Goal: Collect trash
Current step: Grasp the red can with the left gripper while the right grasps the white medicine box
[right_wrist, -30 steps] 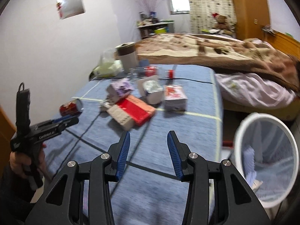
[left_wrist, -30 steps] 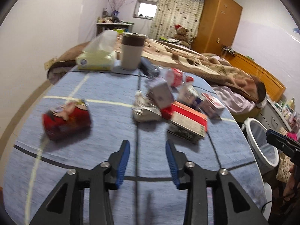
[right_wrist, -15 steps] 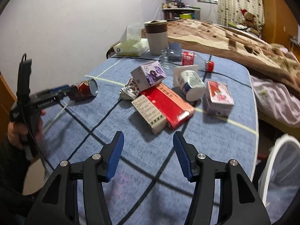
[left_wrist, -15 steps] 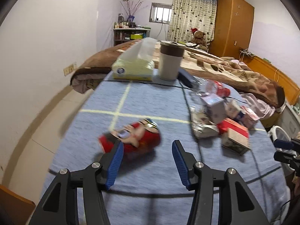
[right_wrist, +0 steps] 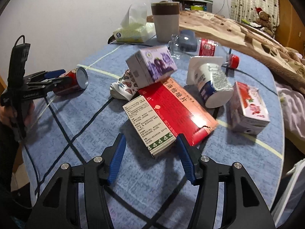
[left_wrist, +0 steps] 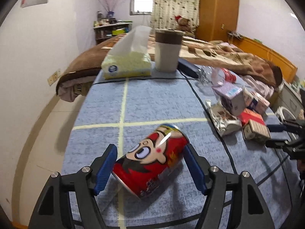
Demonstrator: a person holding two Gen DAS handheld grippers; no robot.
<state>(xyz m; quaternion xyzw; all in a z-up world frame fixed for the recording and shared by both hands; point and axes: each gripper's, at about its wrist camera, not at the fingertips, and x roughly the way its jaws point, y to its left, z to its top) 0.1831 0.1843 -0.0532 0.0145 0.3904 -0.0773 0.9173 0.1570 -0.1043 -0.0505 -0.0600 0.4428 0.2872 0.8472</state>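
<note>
Left gripper point(left_wrist: 150, 169): jaws wide open, straddling red can point(left_wrist: 152, 162) lying on counter point(left_wrist: 152, 105), lower centre. Right gripper point(right_wrist: 150, 158): jaws wide open, empty, at white box point(right_wrist: 148, 126), frame centre.

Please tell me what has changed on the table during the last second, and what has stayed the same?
The left gripper swung left and closed in until its open fingers flank the red can, not yet clamped. The right gripper advanced toward the pile; its open fingers now reach the white medicine box. The can, boxes, tissue pack and cup have not moved.
</note>
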